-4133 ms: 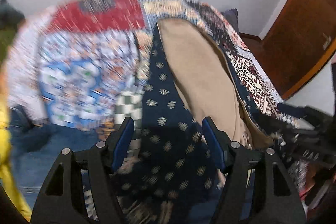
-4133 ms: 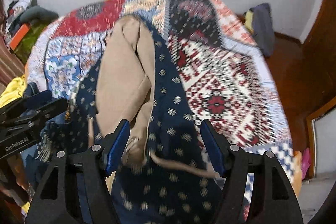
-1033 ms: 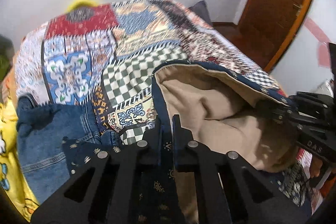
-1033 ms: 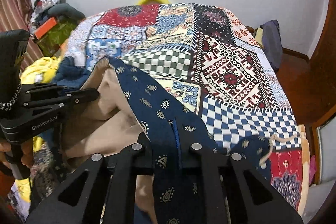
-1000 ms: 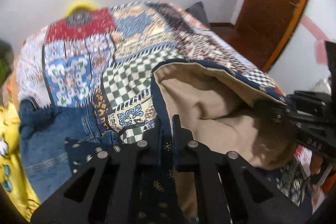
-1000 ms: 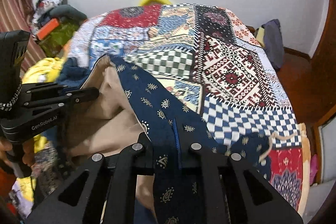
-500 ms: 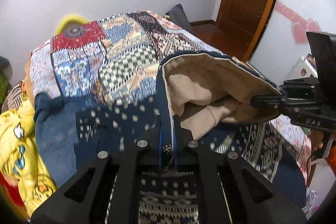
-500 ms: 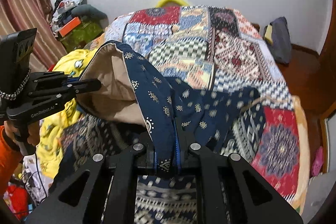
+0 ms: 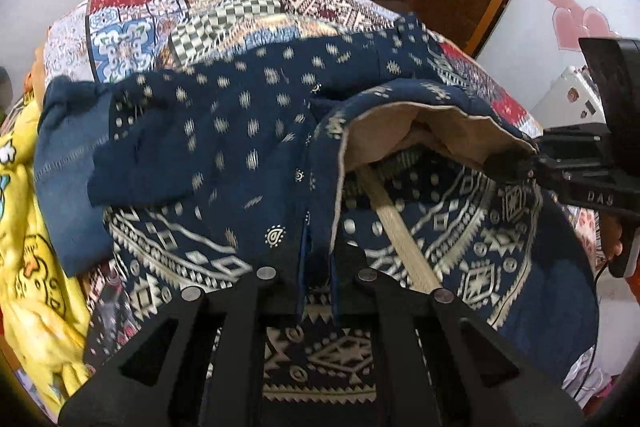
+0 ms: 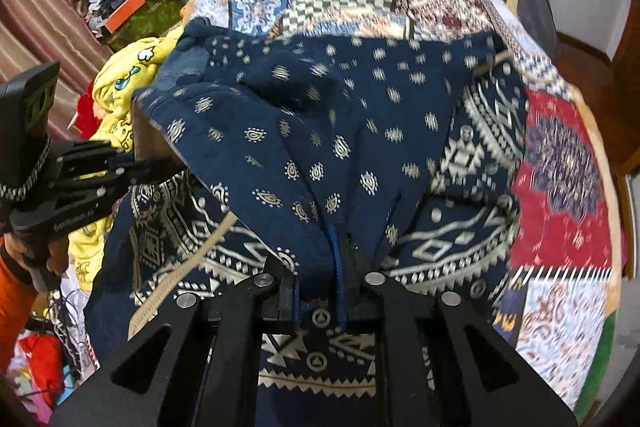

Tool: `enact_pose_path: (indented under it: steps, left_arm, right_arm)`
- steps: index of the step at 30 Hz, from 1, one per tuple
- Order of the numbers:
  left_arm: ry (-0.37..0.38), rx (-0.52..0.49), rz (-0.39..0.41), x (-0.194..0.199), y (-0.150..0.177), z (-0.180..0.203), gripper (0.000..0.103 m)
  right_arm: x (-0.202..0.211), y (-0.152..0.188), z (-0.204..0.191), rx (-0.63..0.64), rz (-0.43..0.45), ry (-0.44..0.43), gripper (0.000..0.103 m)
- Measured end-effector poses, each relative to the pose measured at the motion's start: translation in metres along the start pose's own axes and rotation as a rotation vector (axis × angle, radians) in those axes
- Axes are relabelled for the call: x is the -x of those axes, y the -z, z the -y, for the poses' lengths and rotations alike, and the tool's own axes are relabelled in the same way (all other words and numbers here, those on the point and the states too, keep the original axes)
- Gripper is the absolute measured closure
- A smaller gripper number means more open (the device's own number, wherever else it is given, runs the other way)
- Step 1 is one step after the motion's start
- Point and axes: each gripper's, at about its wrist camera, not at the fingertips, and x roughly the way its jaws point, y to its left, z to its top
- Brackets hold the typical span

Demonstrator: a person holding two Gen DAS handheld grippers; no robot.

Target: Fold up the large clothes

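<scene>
Between the two grippers, a navy patterned garment (image 9: 248, 131) hangs stretched over the patchwork bedspread (image 9: 224, 3). The left gripper (image 9: 316, 267) has its jaws almost fully together, pinching a fold of the garment's edge, with navy cloth rising straight out from between the blue pads. The right gripper (image 10: 318, 287) likewise has cloth between its pads; its jaws have just been opening slightly, though fabric sits between them and looks gripped for now. From the left wrist view the right gripper shows off to the right, its tips at the beige lining (image 9: 440, 131) of the lifted flap.

The edge is held at two points apart so that the upper layer spreads as a flat sheet rather than bunching; this seems meant to carry one half of the garment over the other. Below both grippers lies the garment's lower part, with a broad white geometric border (image 10: 440, 247), and a beige drawstring (image 9: 396, 227) runs across it just ahead of the left gripper. The raised layer sags between the grips, showing the lining underneath.

Beyond the left gripper, to its left, blue denim (image 9: 60, 163) and a yellow printed cloth (image 9: 36, 267) lie partly under the garment's sleeve. A person's hand in an orange sleeve (image 10: 16, 291) holds the left gripper's handle.

Judging by the slight loosening on the right, the fold is probably close to being laid down.
</scene>
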Motion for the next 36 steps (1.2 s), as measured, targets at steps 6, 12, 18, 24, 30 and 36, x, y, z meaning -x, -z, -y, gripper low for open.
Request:
enact_pose_path:
  steps: [6, 12, 18, 24, 30, 36]
  left_arm:
    - [0.011, 0.019, -0.032, 0.003, 0.021, 0.004, 0.08]
    - [0.008, -0.04, 0.01, 0.038, 0.024, 0.019, 0.077]
    - [0.002, -0.026, 0.135, 0.077, -0.006, 0.022, 0.063]
    - [-0.007, 0.015, 0.173, 0.063, -0.046, 0.015, 0.063]
    - [-0.03, 0.006, 0.064, 0.009, -0.038, 0.019, 0.063]
    - [-0.071, -0.018, -0.044, -0.034, -0.008, 0.019, 0.053]
  right_arm:
    - [0.003, 0.019, -0.009, 0.054, -0.063, 0.019, 0.08]
    - [0.029, 0.027, -0.017, 0.097, -0.031, 0.001, 0.074]
    - [0.052, 0.006, -0.018, 0.064, 0.082, 0.004, 0.069]
    - [0.038, -0.017, -0.012, -0.011, 0.117, 0.028, 0.057]
    - [-0.004, -0.01, 0.001, -0.047, 0.011, 0.07, 0.057]
    - [-0.034, 0.002, 0.014, -0.048, -0.079, 0.132, 0.057]
